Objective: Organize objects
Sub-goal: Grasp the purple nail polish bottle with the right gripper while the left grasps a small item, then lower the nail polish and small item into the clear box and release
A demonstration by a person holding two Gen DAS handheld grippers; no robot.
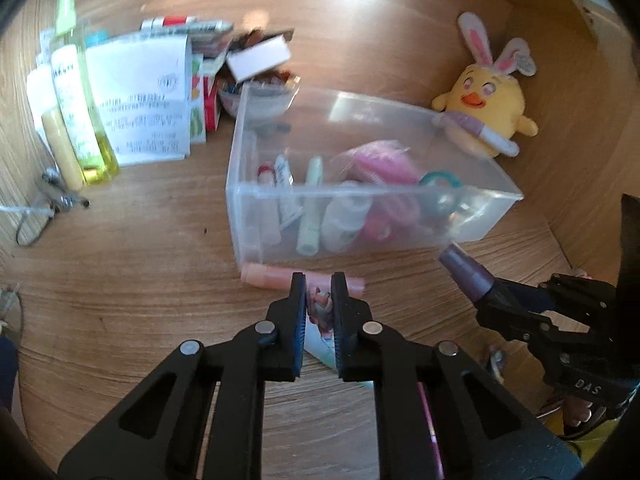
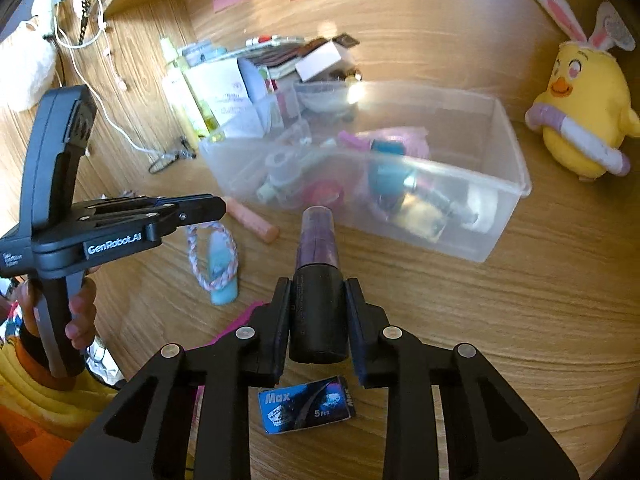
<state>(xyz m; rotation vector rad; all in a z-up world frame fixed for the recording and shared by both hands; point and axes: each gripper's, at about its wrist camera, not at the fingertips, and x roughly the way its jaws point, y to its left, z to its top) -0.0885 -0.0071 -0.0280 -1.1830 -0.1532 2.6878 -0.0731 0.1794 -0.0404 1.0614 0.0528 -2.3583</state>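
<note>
A clear plastic box (image 1: 472, 224) (image 2: 516, 176) with several small toiletries in it stands mid-desk. My right gripper (image 2: 318, 292) is shut on a dark purple-capped bottle (image 2: 318, 264), cap pointing at the box; this gripper and bottle (image 1: 468, 274) also show at the right of the left wrist view. My left gripper (image 1: 319, 284) hovers with its jaws a narrow gap apart over a light blue tube with a braided ring (image 2: 218, 260), empty. From the side it shows in the right wrist view (image 2: 216, 206). A pink tube (image 1: 268, 276) (image 2: 256, 222) lies against the box front.
A yellow chick plush (image 1: 486, 112) (image 2: 580, 112) sits at the back right. Bottles, papers and small boxes (image 1: 132, 96) crowd the back left. A small blue "Max" packet (image 2: 306, 404) lies under my right gripper. A white cable (image 2: 108, 116) hangs on the left wall.
</note>
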